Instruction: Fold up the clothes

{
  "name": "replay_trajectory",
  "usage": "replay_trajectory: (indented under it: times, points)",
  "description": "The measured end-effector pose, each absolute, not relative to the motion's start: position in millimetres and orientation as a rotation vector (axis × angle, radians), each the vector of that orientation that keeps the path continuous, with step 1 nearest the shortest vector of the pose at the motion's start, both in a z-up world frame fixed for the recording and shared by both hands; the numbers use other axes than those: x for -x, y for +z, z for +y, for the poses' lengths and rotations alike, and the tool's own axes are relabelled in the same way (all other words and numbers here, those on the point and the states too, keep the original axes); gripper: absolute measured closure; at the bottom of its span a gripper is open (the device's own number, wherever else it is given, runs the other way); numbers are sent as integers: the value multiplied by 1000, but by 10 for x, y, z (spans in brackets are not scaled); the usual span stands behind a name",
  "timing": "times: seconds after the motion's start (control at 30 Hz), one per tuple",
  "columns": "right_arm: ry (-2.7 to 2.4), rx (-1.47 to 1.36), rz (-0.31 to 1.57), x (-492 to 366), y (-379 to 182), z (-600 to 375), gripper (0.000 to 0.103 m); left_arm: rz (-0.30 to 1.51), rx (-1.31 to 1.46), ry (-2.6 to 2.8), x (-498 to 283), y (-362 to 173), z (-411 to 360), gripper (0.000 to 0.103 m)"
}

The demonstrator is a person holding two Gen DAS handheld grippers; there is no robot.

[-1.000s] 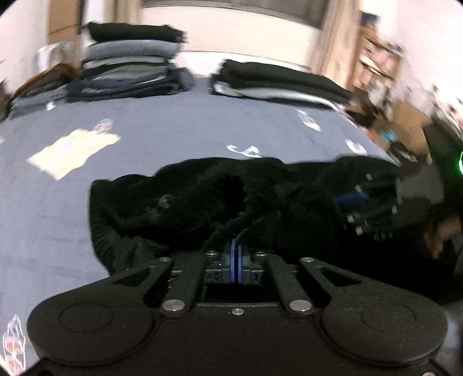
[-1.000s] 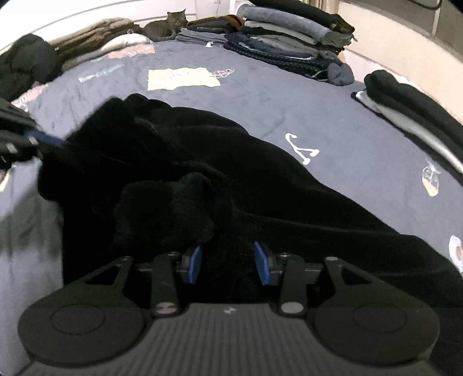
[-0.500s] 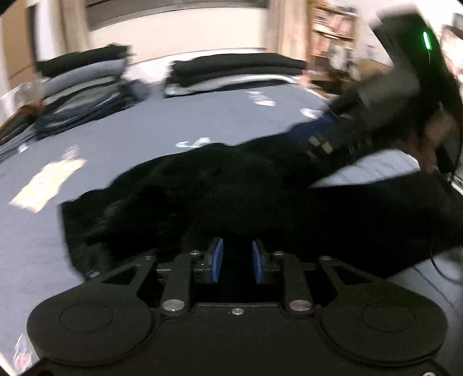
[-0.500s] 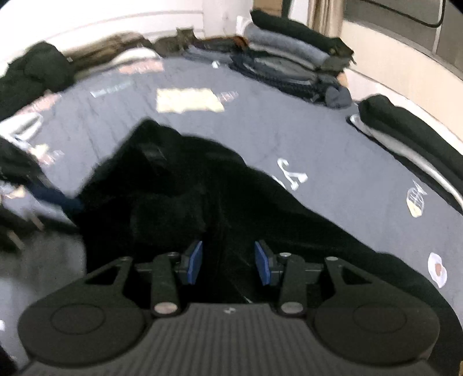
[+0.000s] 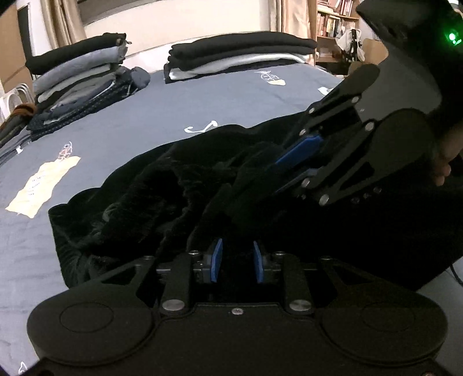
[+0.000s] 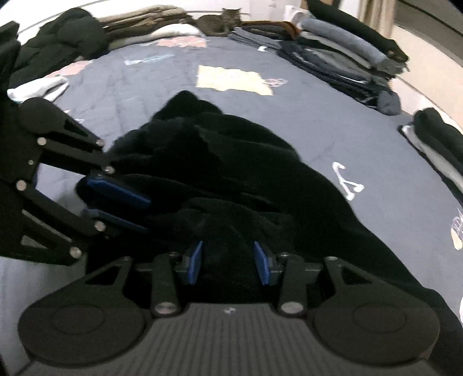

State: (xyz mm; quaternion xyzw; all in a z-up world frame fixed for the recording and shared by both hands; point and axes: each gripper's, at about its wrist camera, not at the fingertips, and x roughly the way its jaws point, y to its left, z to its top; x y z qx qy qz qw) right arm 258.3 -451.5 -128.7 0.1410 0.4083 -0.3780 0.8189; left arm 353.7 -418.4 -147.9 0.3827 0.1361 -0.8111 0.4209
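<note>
A crumpled black fleece garment [image 5: 162, 196] [image 6: 231, 150] lies on the navy bedspread [image 5: 144, 121]. My left gripper [image 5: 236, 264] hovers low over its near edge. Its jaws are opening and its blue pads stand apart, pressing nothing. In the right wrist view the left gripper [image 6: 146, 215] reaches in from the left, tips at the cloth. My right gripper [image 6: 229, 263] has a thick fold of the garment bunched between its pads, jaws closing slightly on it. In the left wrist view the right gripper [image 5: 272, 176] slants in from the right, a hand [image 5: 442, 162] behind it.
Folded clothes are stacked at the far side of the bed [image 5: 78, 75] [image 5: 240, 55] [image 6: 347, 55] [image 6: 434, 138]. A cat [image 6: 222, 20] lies at the far edge beside a dark pile [image 6: 58, 37]. The bedspread carries a cream patch [image 5: 43, 185] [image 6: 231, 79]. Bookshelves [image 5: 335, 20] stand beyond.
My left gripper was shut on the black cloth and has let it go, its pads now apart. The two grippers have drawn close together over the garment. The right gripper keeps its fold.
</note>
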Motion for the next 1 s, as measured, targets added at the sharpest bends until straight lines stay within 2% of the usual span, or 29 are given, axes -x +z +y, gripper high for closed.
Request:
replay_trajectory:
  times: [0.07, 0.17, 0.2, 0.27, 0.33, 0.6, 0.7, 0.8, 0.9, 1.0]
  points:
    - [-810, -313, 864, -2536, -1286, -4538, 67, 307, -978, -2049, -3440, -1498, -4199, 65]
    - [-813, -345, 848, -2493, -1278, -4553, 67, 272, -1010, -2056, -3316, -1595, -4268, 61]
    - [-813, -340, 852, -2495, -1283, -4564, 67, 242, -1022, -2055, -3283, -1635, -4280, 63]
    - [-814, -334, 857, -2499, -1293, -4586, 67, 189, -1053, -2047, -3234, -1718, -4298, 84]
    - [-818, -335, 855, -2503, -1284, -4586, 67, 215, -1039, -2051, -3304, -1712, -4300, 93]
    - [-857, -351, 829, -2420, -1246, -4606, 66, 471, -821, -2112, -3878, -1323, -4132, 96]
    - [-871, -342, 831, -2437, -1248, -4626, 66, 495, -828, -2104, -3965, -1297, -4045, 97]
    - [-845, -350, 832, -2473, -1269, -4611, 66, 517, -839, -2095, -4049, -1273, -3959, 95]
    - [-817, -331, 817, -2518, -1239, -4544, 66, 495, -830, -2059, -3991, -1218, -3952, 88]
    - [-792, -324, 803, -2534, -1200, -4501, 66, 445, -835, -2024, -3875, -1169, -4000, 74]
